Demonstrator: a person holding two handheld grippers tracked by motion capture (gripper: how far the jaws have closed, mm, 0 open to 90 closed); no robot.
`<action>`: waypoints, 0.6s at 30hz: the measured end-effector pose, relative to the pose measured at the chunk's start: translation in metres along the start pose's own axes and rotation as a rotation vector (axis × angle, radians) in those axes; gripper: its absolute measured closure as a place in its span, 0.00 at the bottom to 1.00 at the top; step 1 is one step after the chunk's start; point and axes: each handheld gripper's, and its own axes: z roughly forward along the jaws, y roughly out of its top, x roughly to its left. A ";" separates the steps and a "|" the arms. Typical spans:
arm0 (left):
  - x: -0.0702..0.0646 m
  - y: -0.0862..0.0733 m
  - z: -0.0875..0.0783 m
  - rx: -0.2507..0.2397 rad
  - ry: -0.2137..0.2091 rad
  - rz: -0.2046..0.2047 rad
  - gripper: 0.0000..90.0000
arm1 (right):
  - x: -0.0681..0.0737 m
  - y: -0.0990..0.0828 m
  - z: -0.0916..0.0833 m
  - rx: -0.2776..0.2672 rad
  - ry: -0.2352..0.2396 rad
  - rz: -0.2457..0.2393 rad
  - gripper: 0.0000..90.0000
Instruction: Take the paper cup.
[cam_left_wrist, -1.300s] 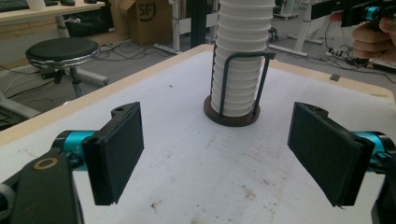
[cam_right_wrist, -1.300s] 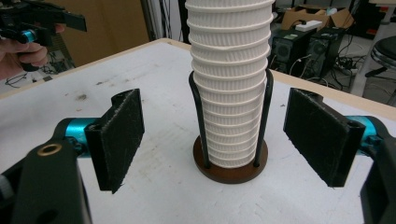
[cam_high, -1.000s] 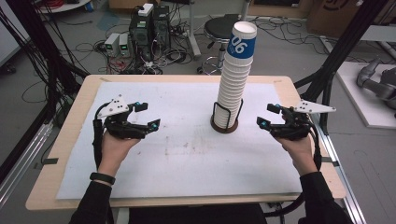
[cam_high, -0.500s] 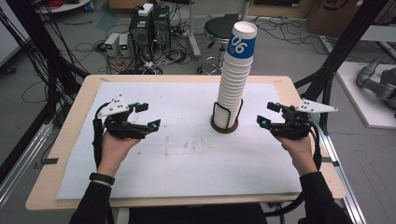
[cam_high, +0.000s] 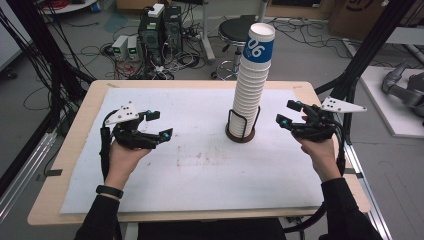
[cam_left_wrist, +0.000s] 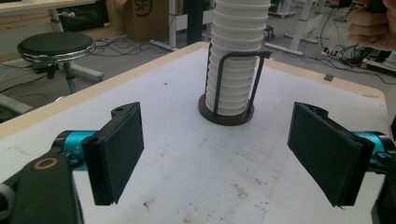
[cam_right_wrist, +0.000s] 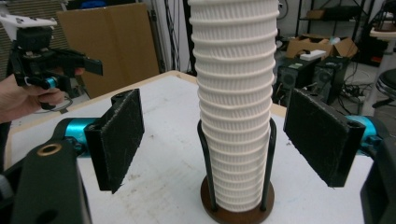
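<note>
High view — top cup reads "06", both grippers' jaws wide apart, empty.

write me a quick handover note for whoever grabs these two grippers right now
Left gripper: open, empty, above the white mat, left of the cup stack.
Right gripper: open, empty, close beside the stack on its right, jaws facing it, not touching.
Cup stack: tall, upright in its wire holder near the table's middle; top cup has a blue band.
Done: no cup pulled.
Left: probably close on the stack and lift a cup off.
</note>
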 end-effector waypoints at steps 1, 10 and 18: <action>0.000 0.000 0.000 0.000 0.000 0.000 0.21 | 0.000 0.002 0.001 0.001 0.001 0.003 0.23; 0.000 0.000 0.001 0.004 -0.012 -0.006 0.20 | -0.004 0.029 0.018 -0.003 -0.021 -0.016 0.23; -0.001 0.001 0.003 0.005 -0.026 -0.010 0.21 | -0.005 0.049 0.036 0.001 -0.026 -0.043 0.23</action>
